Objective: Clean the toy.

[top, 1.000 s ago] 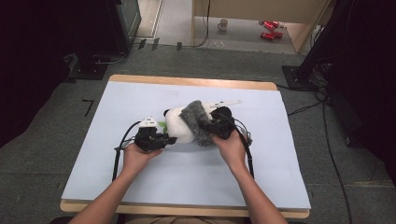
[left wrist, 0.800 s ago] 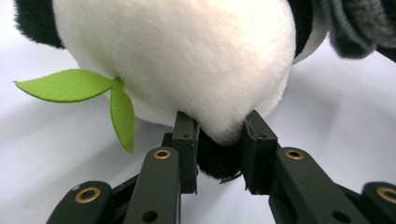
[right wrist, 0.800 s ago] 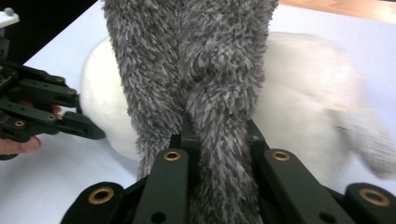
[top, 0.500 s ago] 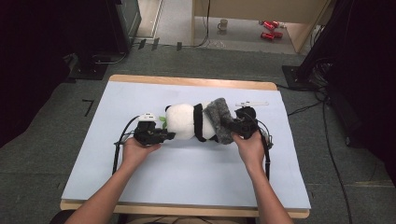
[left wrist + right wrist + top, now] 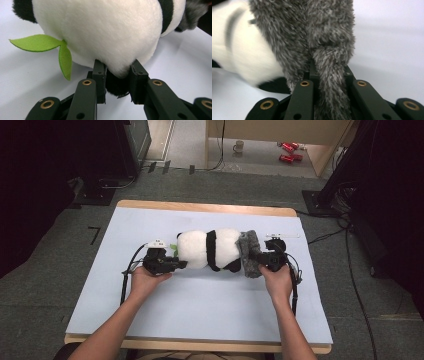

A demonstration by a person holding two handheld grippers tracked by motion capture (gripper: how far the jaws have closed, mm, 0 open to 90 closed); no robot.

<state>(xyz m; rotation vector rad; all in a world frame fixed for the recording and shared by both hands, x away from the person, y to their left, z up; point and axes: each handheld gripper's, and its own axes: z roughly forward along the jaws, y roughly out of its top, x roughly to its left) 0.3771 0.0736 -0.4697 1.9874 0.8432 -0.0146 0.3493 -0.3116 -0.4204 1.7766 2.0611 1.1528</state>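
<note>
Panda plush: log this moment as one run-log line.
left gripper: shut on panda plush | right gripper: shut on grey furry cloth | plush lying on white table cover

A second ago the grey fur (image 5: 248, 254) stands bunched up over the middle of the panda (image 5: 210, 250), with the right tongs (image 5: 263, 258) close in beside the left ones. Now the right tongs are out to the right, near the table's right side, and the fur they grip lies at the panda's right end instead of on top of it. The panda is now stretched lengthwise across the table, its black band and white body uncovered in the high view. The person's right hand (image 5: 277, 280) has swung out with the tongs, so the two forearms sit wider apart than before.
</note>
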